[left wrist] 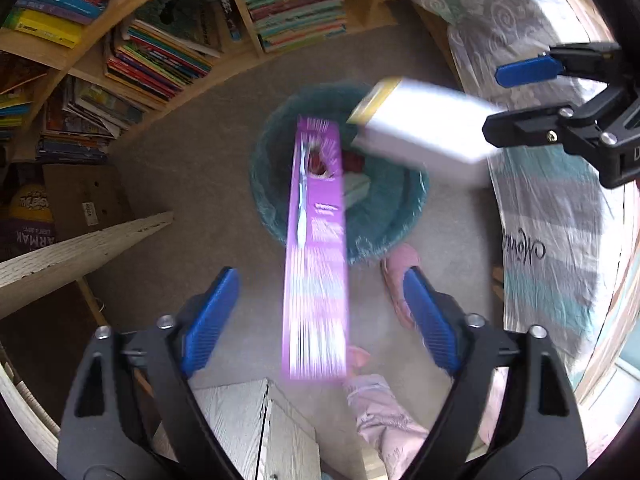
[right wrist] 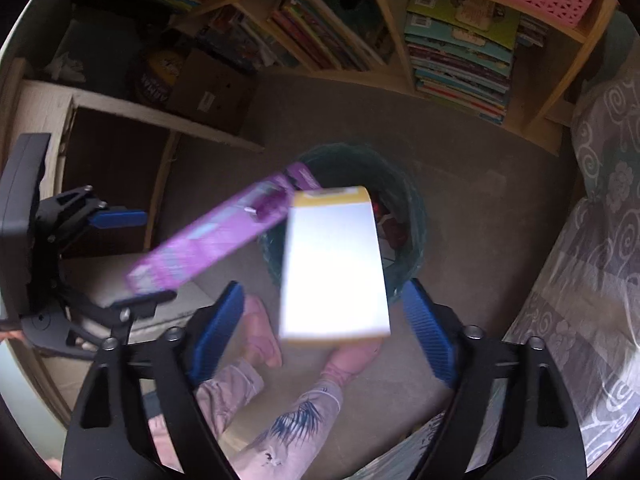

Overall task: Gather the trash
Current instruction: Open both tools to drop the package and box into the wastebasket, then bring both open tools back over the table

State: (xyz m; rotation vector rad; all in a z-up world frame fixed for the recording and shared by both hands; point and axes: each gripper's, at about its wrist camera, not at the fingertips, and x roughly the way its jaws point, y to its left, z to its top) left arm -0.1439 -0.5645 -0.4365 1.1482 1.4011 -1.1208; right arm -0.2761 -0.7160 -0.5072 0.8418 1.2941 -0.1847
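A long purple toothbrush package (left wrist: 316, 248) hangs in the air between the open fingers of my left gripper (left wrist: 320, 316), touching neither, blurred, above a teal bin (left wrist: 384, 216) on the carpet. A white box with a yellow end (right wrist: 334, 264) is in the air between the open fingers of my right gripper (right wrist: 326, 332), also blurred and untouched, over the same bin (right wrist: 404, 248). The box (left wrist: 424, 124) and right gripper (left wrist: 516, 100) show at the upper right of the left wrist view. The purple package (right wrist: 224, 236) and left gripper (right wrist: 132, 256) show at the left of the right wrist view.
A wooden bookshelf (left wrist: 168, 40) full of books stands behind the bin. A bed with a patterned cover (left wrist: 552, 216) is on the right. A pale wooden piece of furniture (left wrist: 72, 252) is on the left. The person's pink-slippered feet (right wrist: 260, 332) stand beside the bin.
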